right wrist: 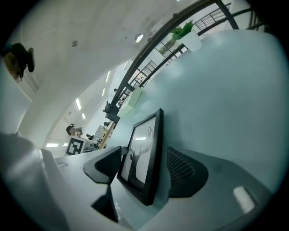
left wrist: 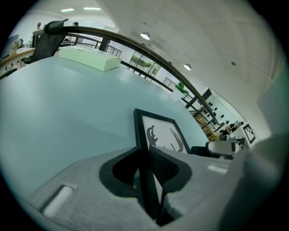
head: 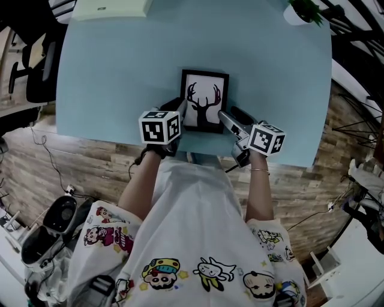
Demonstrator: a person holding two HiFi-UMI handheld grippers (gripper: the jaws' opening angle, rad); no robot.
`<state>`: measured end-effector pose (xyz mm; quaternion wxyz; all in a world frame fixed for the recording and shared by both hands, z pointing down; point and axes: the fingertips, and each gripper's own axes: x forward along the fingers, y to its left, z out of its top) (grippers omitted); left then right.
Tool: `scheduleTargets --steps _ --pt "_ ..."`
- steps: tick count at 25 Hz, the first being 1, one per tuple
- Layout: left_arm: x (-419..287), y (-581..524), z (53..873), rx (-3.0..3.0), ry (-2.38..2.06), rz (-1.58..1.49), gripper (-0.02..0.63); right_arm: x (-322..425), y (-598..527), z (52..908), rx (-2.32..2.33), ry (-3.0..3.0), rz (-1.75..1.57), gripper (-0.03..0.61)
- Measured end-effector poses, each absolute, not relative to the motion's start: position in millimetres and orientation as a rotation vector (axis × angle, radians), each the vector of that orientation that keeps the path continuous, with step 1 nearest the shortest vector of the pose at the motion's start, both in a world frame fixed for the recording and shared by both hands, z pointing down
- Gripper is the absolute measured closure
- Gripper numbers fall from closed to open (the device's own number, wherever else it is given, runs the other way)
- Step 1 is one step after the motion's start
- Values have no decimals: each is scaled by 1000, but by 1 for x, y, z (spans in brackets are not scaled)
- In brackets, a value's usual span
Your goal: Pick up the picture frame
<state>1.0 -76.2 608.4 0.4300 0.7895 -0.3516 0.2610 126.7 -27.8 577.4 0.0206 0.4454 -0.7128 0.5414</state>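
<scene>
A black picture frame point(head: 204, 99) with a deer-head silhouette is on the light blue table point(head: 108, 78), near its front edge. My left gripper point(head: 179, 114) is at the frame's left side. In the left gripper view its pads press on the frame's point(left wrist: 160, 131) black edge, so the left gripper point(left wrist: 146, 168) is shut on it. My right gripper point(head: 231, 117) is at the frame's lower right corner. In the right gripper view the frame point(right wrist: 143, 149) stands between the right gripper's point(right wrist: 144, 170) jaws with gaps on both sides, so it is open. Whether the frame is clear of the table I cannot tell.
A pale green box point(head: 111, 7) lies at the table's far left, and a potted plant point(head: 303, 9) stands at the far right corner. A dark chair point(head: 36, 66) is left of the table. The person's body is close to the front edge.
</scene>
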Motion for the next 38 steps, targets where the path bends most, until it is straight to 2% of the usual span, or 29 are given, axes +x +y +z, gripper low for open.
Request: scheduleTargets --steps 4,15,23,38 --pt "1 -76 609 1972 -881 654 541 121 -31 586 1289 -2226 1810 246" --pt "1 -76 608 1966 -875 650 541 112 -35 579 1059 -2282 2039 259" --pt "0 -77 608 1957 -864 644 543 110 -38 570 715 -2287 2255 276" --pt "2 -77 608 1952 -849 637 545 100 -40 566 422 -2253 2304 299"
